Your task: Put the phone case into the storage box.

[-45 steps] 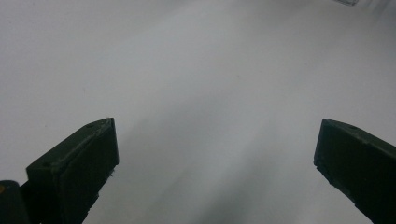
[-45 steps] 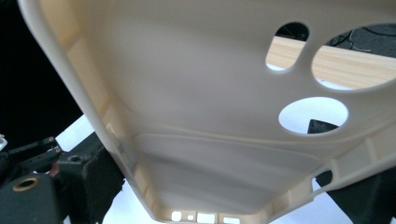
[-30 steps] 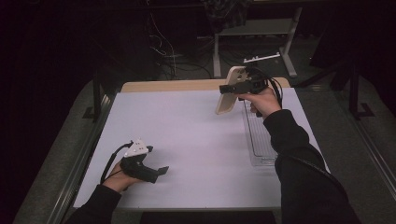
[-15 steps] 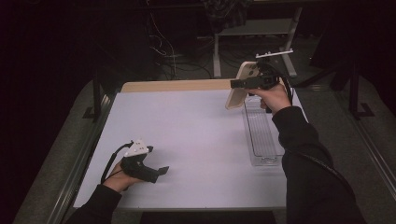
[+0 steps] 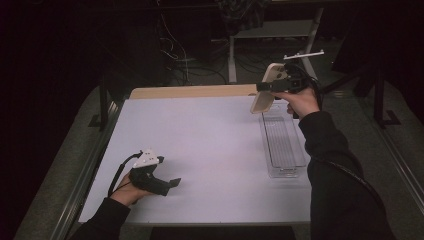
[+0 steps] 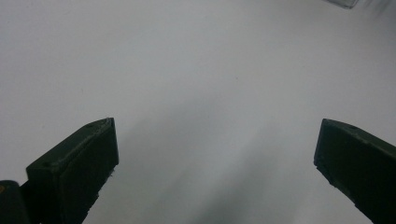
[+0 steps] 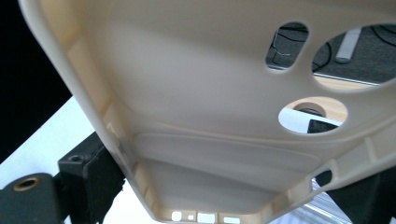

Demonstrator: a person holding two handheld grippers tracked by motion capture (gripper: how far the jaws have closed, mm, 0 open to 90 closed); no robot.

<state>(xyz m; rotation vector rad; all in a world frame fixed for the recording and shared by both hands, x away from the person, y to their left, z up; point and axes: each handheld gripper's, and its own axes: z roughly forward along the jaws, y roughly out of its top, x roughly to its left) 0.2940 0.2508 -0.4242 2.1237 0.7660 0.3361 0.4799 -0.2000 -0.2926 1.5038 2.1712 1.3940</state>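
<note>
A cream phone case (image 5: 267, 86) hangs in the air above the far end of a clear plastic tray (image 5: 282, 141), with my right gripper (image 5: 272, 86) shut on its edges. In the right gripper view the case's (image 7: 210, 107) hollow inside faces the camera, with camera cut-outs at upper right, and a black jaw presses each side. My left gripper (image 5: 172, 184) rests low on the white table (image 5: 200, 140) at the near left, held by a hand. Its jaws stand wide open (image 6: 215, 172) over bare table surface, with nothing between them.
The clear tray lies lengthwise along the table's right side. A strip of bare wood (image 5: 195, 91) shows at the table's far edge. Beyond the table stand metal stands and cables (image 5: 235, 45) on a dark floor. A dark rail (image 5: 102, 100) runs along the left edge.
My right gripper has carried the phone case up and to the right, away from me, to above the tray's far end. The left gripper has stayed in place.
</note>
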